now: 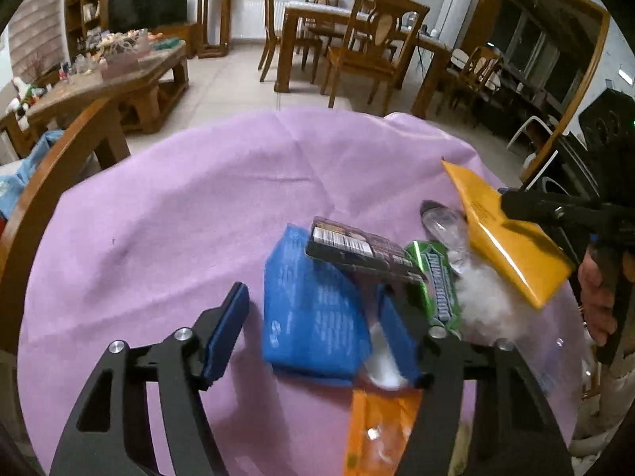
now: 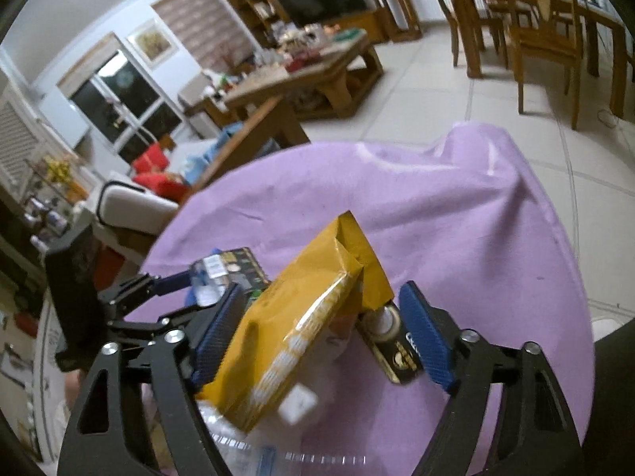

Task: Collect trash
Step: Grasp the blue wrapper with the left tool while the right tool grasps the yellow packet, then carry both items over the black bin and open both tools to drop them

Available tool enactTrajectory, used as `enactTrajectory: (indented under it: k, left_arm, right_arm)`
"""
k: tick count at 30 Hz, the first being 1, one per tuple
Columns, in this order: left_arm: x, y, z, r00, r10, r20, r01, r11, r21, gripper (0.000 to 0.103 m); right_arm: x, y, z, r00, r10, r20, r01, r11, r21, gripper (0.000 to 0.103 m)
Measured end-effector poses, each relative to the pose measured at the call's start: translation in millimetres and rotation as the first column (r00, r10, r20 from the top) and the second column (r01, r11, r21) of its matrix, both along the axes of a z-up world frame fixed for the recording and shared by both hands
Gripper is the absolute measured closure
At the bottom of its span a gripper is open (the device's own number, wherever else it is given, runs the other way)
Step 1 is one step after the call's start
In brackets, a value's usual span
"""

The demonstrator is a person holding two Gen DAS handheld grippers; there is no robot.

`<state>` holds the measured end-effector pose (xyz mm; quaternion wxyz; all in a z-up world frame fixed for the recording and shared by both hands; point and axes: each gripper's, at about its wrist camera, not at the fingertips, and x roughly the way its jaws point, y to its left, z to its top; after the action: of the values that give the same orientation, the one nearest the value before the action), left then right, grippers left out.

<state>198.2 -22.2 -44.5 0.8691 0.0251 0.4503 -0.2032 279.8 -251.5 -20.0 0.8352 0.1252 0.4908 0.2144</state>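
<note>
Purple-clothed bench [image 1: 178,214]: trash heaped. Left tongs [image 1: 313,329] half-open astride soft blue pack [image 1: 313,309]; right tongs [image 2: 317,333] agape, unclamped around light, crinkly yellow pouch [image 2: 293,325]; pinch mid-body.

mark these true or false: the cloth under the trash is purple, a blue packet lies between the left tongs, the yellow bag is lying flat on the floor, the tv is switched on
1. The cloth under the trash is purple: true.
2. A blue packet lies between the left tongs: true.
3. The yellow bag lies flat on the floor: false, it sits tilted between the right tongs above the cloth.
4. The TV is switched on: false, its screen is dark.
</note>
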Motion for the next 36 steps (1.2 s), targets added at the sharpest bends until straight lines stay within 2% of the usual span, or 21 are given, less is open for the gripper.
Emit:
enactTrajectory:
  k: [1, 2, 3, 6, 10, 13, 19, 25, 31, 36]
  left_arm:
    - [-2, -2, 0, 1.000, -0.003, 0.004, 0.003, 1.000, 0.007, 0.042]
    - [-2, -4, 0, 1.000, -0.003, 0.009, 0.003, 1.000, 0.015, 0.048]
    - [-1, -4, 0, 1.000, -0.001, 0.014, 0.000, 1.000, 0.021, 0.054]
    - [-4, -2, 0, 1.000, 0.010, 0.028, -0.011, 1.000, 0.017, 0.058]
    - [-9, 2, -1, 0.999, 0.027, 0.034, -0.027, 1.000, 0.003, 0.063]
    - [-18, 13, 5, 0.998, 0.046, 0.045, -0.044, 0.998, -0.038, 0.063]
    - [-44, 32, 36, 0.986, 0.102, 0.134, -0.084, 0.988, -0.130, 0.063]
    - [-73, 41, 71, 0.970, 0.125, 0.207, -0.078, 0.972, -0.222, 0.063]
    - [-92, 1, 95, 0.965, 0.037, 0.261, 0.032, 0.966, -0.255, 0.063]
    - [-100, -58, 103, 0.956, -0.073, 0.284, 0.153, 0.950, -0.271, 0.063]
  right_arm:
    - [3, 5, -2, 1.000, 0.011, -0.003, -0.011, 1.000, -0.013, 0.035]
    - [4, 6, -5, 1.000, 0.020, -0.002, -0.020, 1.000, -0.016, 0.038]
    - [5, 11, -6, 0.999, 0.039, -0.003, -0.039, 0.999, -0.020, 0.044]
    - [2, 15, -11, 0.997, 0.081, 0.006, -0.081, 0.996, -0.029, 0.059]
    - [-3, 17, -9, 0.992, 0.114, 0.055, -0.112, 0.993, -0.035, 0.066]
    - [-13, 9, 5, 0.986, 0.109, 0.123, -0.110, 0.994, 0.001, 0.072]
    - [-48, -19, 42, 0.964, 0.049, 0.262, -0.085, 0.988, 0.127, 0.074]
    - [-95, -49, 73, 0.921, -0.034, 0.388, -0.027, 0.988, 0.149, 0.074]
    - [-137, -90, 89, 0.880, -0.118, 0.461, 0.053, 0.987, 0.152, 0.074]
    - [-168, -139, 95, 0.844, -0.208, 0.494, 0.140, 0.975, 0.171, 0.074]
